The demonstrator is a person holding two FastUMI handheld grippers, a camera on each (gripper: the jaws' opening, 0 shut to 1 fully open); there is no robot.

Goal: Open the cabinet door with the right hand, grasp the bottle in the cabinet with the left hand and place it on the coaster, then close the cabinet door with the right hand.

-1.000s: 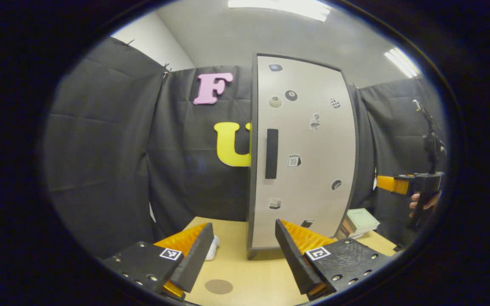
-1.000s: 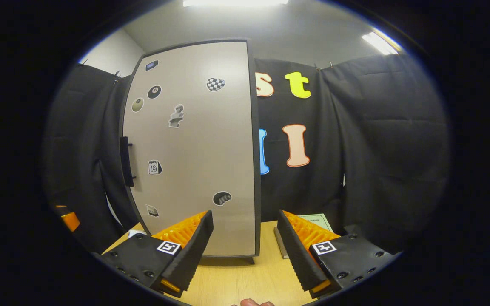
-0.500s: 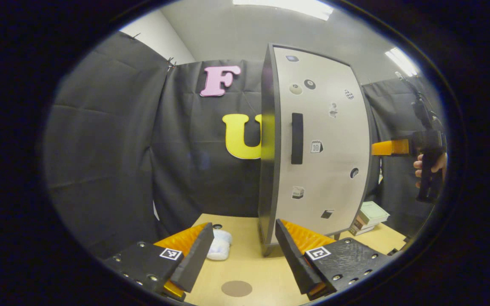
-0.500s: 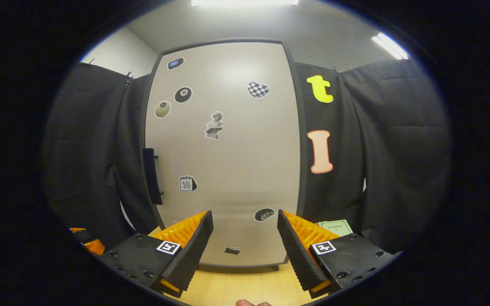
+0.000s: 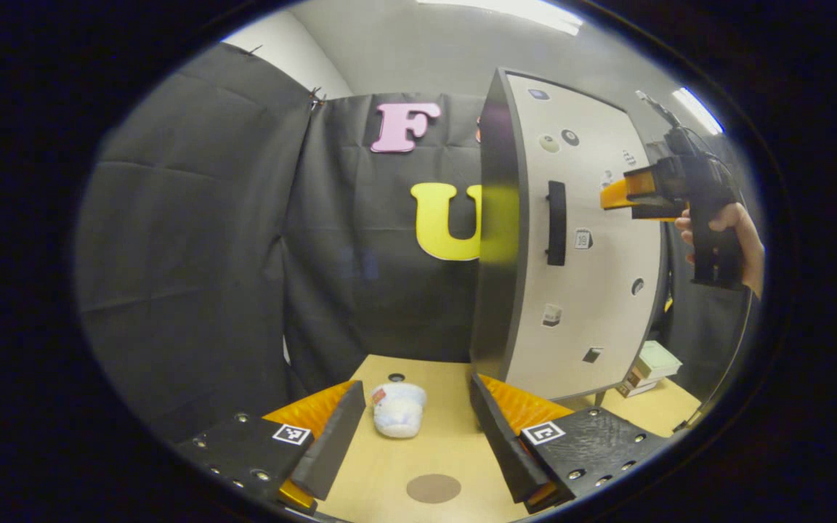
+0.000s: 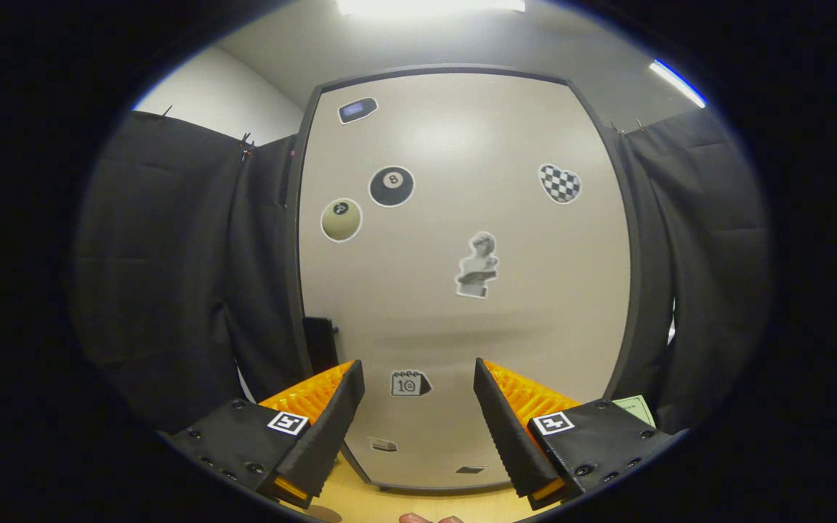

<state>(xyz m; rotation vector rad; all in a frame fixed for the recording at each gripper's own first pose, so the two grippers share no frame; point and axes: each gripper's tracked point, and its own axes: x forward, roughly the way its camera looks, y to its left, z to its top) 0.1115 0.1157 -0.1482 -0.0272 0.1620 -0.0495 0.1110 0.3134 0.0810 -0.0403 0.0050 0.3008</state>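
A tall cabinet (image 5: pixel 578 240) stands on the wooden table, its pale, sticker-covered door (image 6: pixel 462 276) closed and hiding the inside. The dark vertical handle (image 5: pixel 555 223) sits near the door's left edge, also low left in the right gripper view as handle (image 6: pixel 319 345). My right gripper (image 6: pixel 417 367) is open, facing the door close up, right of the handle; a hand holds this right gripper (image 5: pixel 611 200) at handle height. A round brown coaster (image 5: pixel 433 488) lies on the table just ahead of my open left gripper (image 5: pixel 416 386).
A crumpled white object (image 5: pixel 398 409) lies on the table (image 5: pixel 433 450) between the left gripper's fingers, beyond the coaster. A small dark hole (image 5: pixel 394 377) is behind it. Stacked books (image 5: pixel 651 359) lie right of the cabinet, with a green cover (image 6: pixel 636 408).
The right gripper has risen and come much closer to the door, which now looms larger. The left gripper has swung left, bringing the cabinet's side and the white object into view.
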